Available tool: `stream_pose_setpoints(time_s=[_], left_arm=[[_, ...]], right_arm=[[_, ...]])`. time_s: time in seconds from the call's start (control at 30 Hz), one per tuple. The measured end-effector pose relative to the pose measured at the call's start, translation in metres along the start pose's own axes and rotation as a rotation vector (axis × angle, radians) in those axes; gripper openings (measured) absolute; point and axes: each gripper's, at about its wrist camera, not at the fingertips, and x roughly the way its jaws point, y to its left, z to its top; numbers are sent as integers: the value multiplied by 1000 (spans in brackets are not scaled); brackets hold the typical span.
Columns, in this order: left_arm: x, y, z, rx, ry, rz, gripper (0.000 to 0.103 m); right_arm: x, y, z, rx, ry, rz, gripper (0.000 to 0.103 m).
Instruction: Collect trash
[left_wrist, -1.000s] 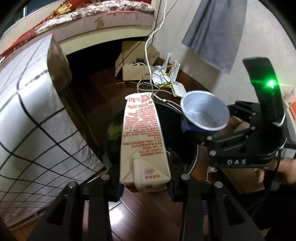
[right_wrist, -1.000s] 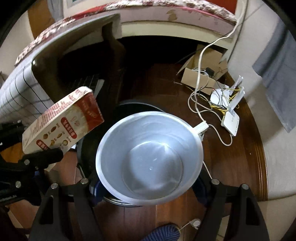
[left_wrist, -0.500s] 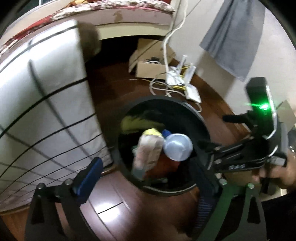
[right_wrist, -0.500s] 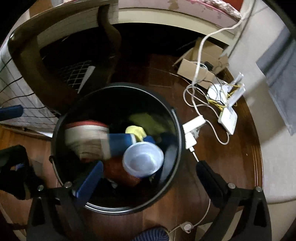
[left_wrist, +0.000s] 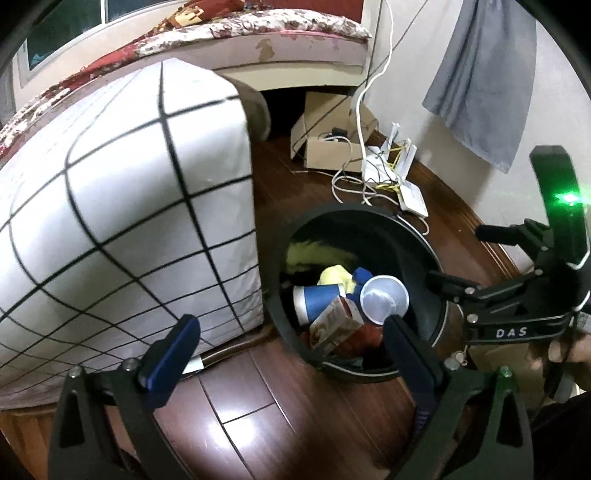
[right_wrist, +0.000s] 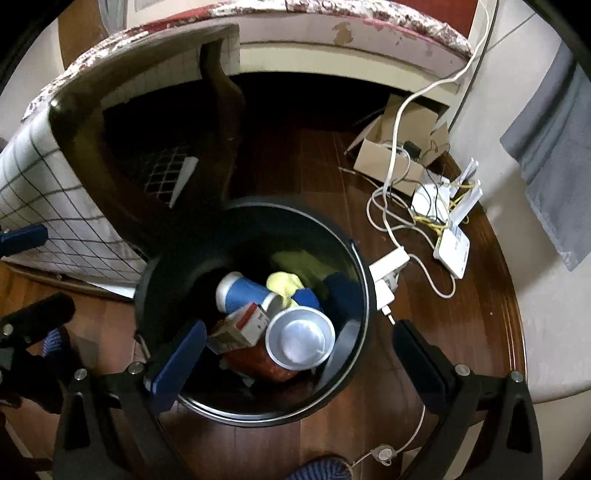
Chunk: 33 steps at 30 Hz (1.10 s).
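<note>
Both my grippers hang spread and empty above the black bin (right_wrist: 364, 295), where the carton (right_wrist: 238, 326) and silver cup (right_wrist: 300, 339) lie inside, directly below my right gripper (right_wrist: 291, 354), the nearer; my left gripper (left_wrist: 291, 347) hovers over the bin's near rim.

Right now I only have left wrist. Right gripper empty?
Observer: Yes, the right gripper is open with nothing between its fingers. The cup lies in the bin below it.
Operator: Anything on the floor right of the bin?
Observer: A white adapter lies by the rim, with a cable attached.
Operator: What's behind the bin?
Observer: A dark wooden leg under the checked cloth stands close by. I can't tell if it touches the bin.
</note>
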Motion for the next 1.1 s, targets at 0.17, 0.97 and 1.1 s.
stream_pose_setpoints(time_s=[0.17,0.97,1.1], left_arm=[[-16,0,0,4,-24,28,101],[-140,21,-20,-36,-167,139,102],[-171,23,-28,-25,-227,194,102]], right_arm=[[-23,12,5,-22,-43,9,102],[-169,89,3,-48,-210,-55,102],[-191,94,0,-43,-246,-69,102]])
